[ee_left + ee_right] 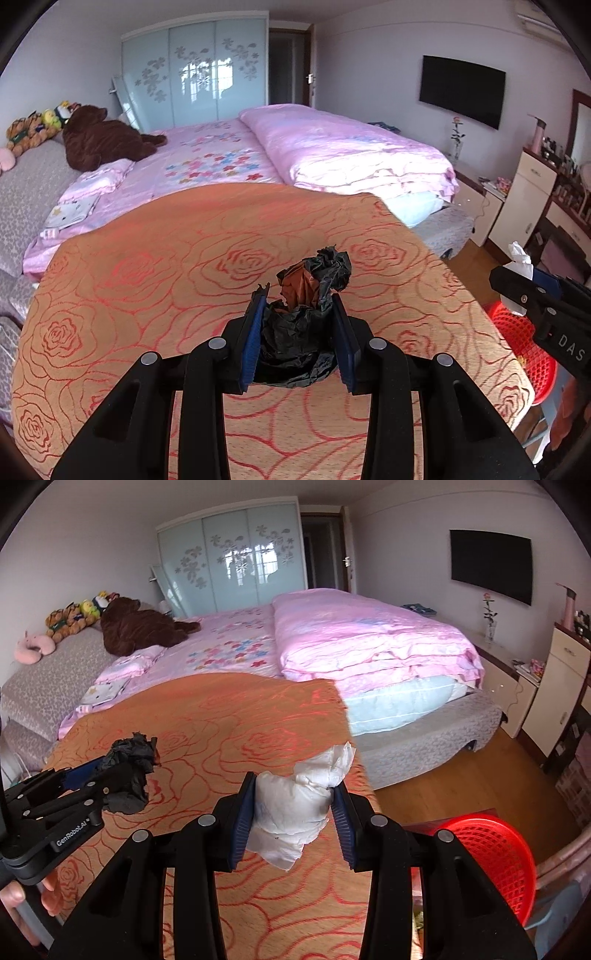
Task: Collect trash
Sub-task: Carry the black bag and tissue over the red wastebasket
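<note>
Left gripper (300, 330) has its jaws clamped on a crumpled black wad (306, 325), held above the rose-patterned desk (147, 295). Further right, the right gripper (293, 812) pinches a white tissue ball (295, 808) over the desk's edge, the red basket (495, 860) beside it.

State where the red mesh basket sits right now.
In the right wrist view, the red mesh basket sits low at right, beside the orange rose-patterned cloth.

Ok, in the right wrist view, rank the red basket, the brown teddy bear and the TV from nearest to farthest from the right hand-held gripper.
1. Red basket, on the floor just right of the right hand-held gripper.
2. Brown teddy bear, far left on the bed.
3. TV, on the far right wall.
</note>
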Tool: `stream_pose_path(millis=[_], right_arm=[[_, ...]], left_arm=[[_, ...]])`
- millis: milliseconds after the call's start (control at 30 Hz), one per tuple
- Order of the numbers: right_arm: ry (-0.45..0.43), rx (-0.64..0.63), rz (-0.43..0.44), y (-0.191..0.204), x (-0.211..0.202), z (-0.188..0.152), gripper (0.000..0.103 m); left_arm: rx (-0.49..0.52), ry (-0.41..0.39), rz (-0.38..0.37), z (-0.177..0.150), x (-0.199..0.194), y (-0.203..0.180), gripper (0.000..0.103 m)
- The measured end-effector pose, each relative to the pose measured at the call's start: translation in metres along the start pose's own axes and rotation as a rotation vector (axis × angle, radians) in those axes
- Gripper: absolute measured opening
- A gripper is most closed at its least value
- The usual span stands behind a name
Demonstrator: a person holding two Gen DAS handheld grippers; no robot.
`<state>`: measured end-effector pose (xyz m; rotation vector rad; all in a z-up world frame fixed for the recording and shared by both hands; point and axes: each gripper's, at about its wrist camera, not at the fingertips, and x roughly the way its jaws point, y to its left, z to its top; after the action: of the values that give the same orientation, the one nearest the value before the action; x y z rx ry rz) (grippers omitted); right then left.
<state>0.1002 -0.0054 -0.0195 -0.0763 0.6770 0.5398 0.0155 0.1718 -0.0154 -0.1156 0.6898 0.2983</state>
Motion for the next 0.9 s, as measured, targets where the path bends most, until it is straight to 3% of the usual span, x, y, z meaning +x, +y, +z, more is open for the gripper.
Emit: stream_pose_path(millis=[900], right_arm=[[-0.030,0.114,-0.203,-0.103,-0.052,-0.024,0.039]], left_arm=[[0.167,0.011,-0.177,0.001,-0.003,-0.101,0.033]])
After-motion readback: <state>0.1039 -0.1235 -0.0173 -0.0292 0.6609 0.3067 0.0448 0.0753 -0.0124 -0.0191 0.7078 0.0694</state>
